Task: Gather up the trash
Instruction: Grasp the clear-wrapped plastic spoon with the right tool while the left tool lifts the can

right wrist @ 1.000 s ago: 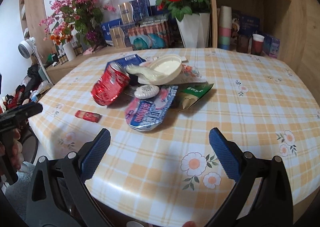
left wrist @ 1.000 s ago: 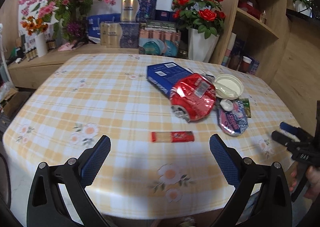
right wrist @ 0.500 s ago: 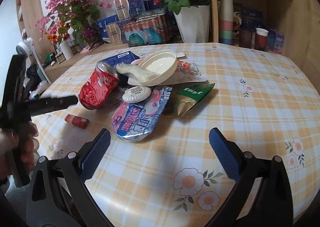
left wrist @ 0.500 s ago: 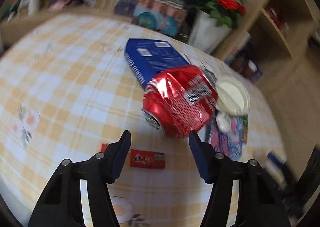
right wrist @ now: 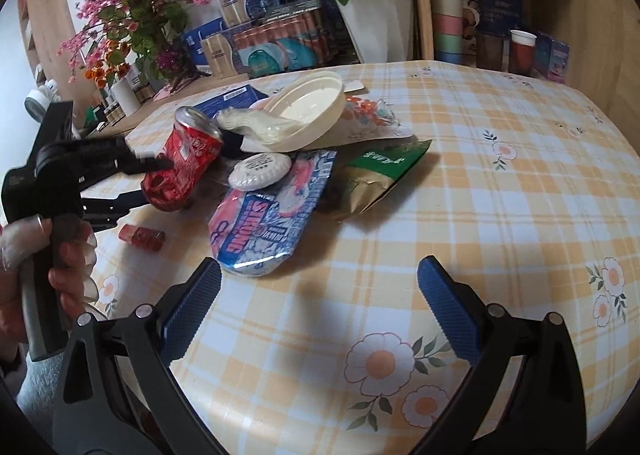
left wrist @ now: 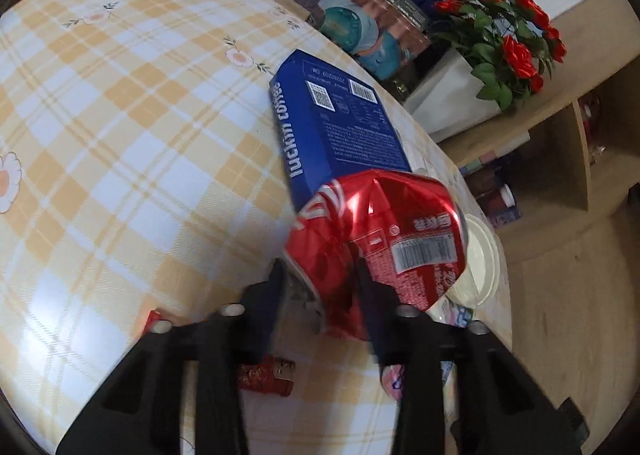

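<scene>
Left gripper [left wrist: 320, 287] clamps dented, glossy red can [left wrist: 380, 239] | right gripper [right wrist: 318, 309] gapes wide above checked tablecloth [right wrist: 500, 215] | crinkled foil wrapper [right wrist: 268, 215] beside can.

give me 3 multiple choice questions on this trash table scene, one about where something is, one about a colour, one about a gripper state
1. Where is the small red packet?
A. on the tablecloth, on the left gripper's side of the trash pile
B. inside the white bowl
C. on the shelf

2. What colour is the coffee box?
A. green
B. blue
C. yellow

3. What is the left gripper doing?
A. wide open over bare cloth
B. closed around the crushed red can
C. holding the white bowl

Answers: 1 A, it lies flat on the checked cloth, apart from the pile. 2 B, its faces are blue with white print. 3 B, its fingers sit on either side of the can's end, while the right gripper stands open and empty.
</scene>
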`<state>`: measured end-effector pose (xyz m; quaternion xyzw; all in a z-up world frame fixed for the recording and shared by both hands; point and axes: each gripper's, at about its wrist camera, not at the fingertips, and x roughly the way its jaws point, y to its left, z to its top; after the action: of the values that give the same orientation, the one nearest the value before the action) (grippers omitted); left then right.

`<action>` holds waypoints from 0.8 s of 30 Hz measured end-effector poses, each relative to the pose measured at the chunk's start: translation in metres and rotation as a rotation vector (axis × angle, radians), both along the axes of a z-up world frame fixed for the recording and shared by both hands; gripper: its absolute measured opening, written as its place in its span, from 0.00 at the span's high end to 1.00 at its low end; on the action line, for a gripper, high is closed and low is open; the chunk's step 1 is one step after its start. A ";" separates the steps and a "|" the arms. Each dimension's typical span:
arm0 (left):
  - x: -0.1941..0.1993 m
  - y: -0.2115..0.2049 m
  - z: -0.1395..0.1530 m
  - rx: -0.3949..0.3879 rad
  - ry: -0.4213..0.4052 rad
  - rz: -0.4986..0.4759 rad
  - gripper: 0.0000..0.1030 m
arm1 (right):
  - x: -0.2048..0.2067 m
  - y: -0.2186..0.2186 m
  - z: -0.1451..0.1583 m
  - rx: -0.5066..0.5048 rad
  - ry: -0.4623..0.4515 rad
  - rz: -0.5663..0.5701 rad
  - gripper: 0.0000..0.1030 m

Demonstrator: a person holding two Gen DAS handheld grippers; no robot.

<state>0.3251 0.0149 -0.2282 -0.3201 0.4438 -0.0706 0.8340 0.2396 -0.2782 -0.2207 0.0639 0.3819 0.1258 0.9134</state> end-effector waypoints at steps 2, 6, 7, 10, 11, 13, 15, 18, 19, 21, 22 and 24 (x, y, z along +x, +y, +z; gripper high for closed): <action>-0.004 0.001 0.005 0.051 -0.015 -0.003 0.75 | 0.002 0.001 0.003 -0.003 -0.009 0.004 0.06; -0.016 0.007 0.018 0.119 -0.068 -0.030 0.78 | 0.011 0.009 0.011 0.006 -0.014 0.029 0.15; -0.020 0.009 0.023 0.138 -0.087 -0.034 0.78 | 0.015 0.012 0.012 0.014 -0.013 0.035 0.15; -0.031 0.017 0.038 0.181 -0.142 -0.048 0.78 | 0.028 0.022 0.022 0.014 -0.025 0.063 0.21; -0.033 0.018 0.042 0.193 -0.153 -0.052 0.78 | 0.034 0.027 0.029 0.007 -0.036 0.079 0.22; -0.037 0.025 0.050 0.204 -0.171 -0.052 0.78 | 0.045 0.035 0.039 -0.010 -0.052 0.106 0.23; -0.039 0.033 0.055 0.204 -0.182 -0.042 0.78 | 0.061 0.048 0.053 -0.053 -0.079 0.149 0.23; -0.042 0.043 0.063 0.218 -0.200 -0.021 0.78 | 0.086 0.071 0.062 -0.148 -0.106 0.203 0.23; -0.043 0.047 0.065 0.221 -0.205 -0.017 0.78 | 0.093 0.077 0.061 -0.177 -0.101 0.217 0.23; -0.045 0.053 0.068 0.225 -0.213 -0.005 0.78 | 0.111 0.093 0.052 -0.268 -0.072 0.249 0.30; -0.047 0.056 0.069 0.225 -0.215 -0.002 0.78 | 0.119 0.099 0.046 -0.298 -0.048 0.264 0.35; -0.050 0.063 0.070 0.221 -0.216 0.004 0.78 | 0.130 0.106 0.034 -0.330 -0.004 0.276 0.42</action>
<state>0.2750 0.0775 -0.1587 -0.2180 0.3562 -0.0536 0.9070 0.3691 -0.1725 -0.1871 -0.1399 0.4006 0.1856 0.8863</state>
